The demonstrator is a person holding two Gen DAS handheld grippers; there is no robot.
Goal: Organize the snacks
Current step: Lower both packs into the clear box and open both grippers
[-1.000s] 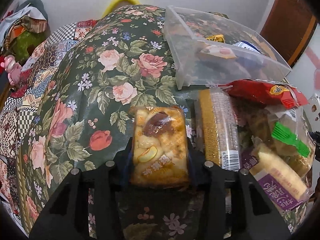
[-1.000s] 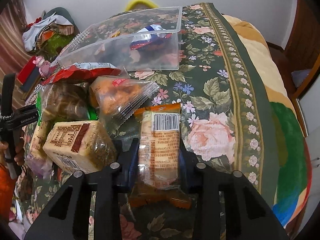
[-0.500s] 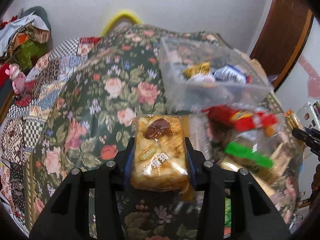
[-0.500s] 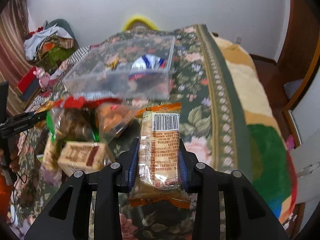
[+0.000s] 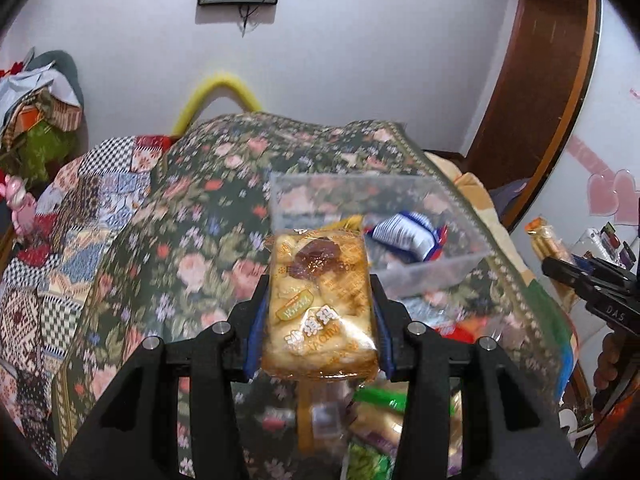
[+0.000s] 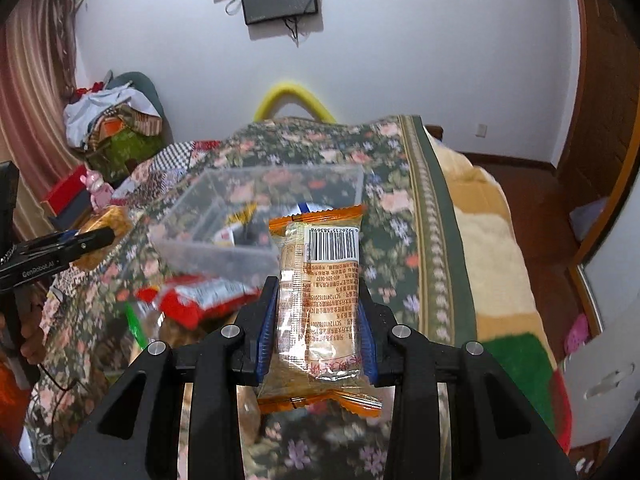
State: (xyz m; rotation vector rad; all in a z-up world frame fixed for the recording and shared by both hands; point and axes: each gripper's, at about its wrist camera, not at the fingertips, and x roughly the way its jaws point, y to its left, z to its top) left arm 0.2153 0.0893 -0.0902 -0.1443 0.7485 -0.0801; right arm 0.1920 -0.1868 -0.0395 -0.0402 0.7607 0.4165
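A yellow pastry packet (image 5: 319, 304) is pinched between the fingers of the left hand-held gripper (image 5: 318, 312), held in the air above the floral bedspread (image 5: 192, 248) just short of the clear plastic bin (image 5: 432, 268). The right hand-held gripper (image 6: 316, 324) is clamped on an orange-edged biscuit packet (image 6: 320, 304), barcode side up, also off the bed. The remaining snacks (image 6: 196, 300) lie piled in front of the bin, which holds a blue-and-white wrapper (image 5: 404, 236).

- Bedspread (image 5: 192, 248): dark green with pink and red roses.
- Bin (image 6: 224, 248): clear plastic.
- Cake pack (image 5: 318, 304): golden yellow with a brown patch.
- Biscuit pack (image 6: 320, 304): clear with orange ends and a black-and-white barcode.
- Bag (image 6: 200, 300): red and silver.
- Quilt (image 5: 60, 240): checkered patchwork.
- Hand-held gripper (image 6: 316, 328): black with blue pads.
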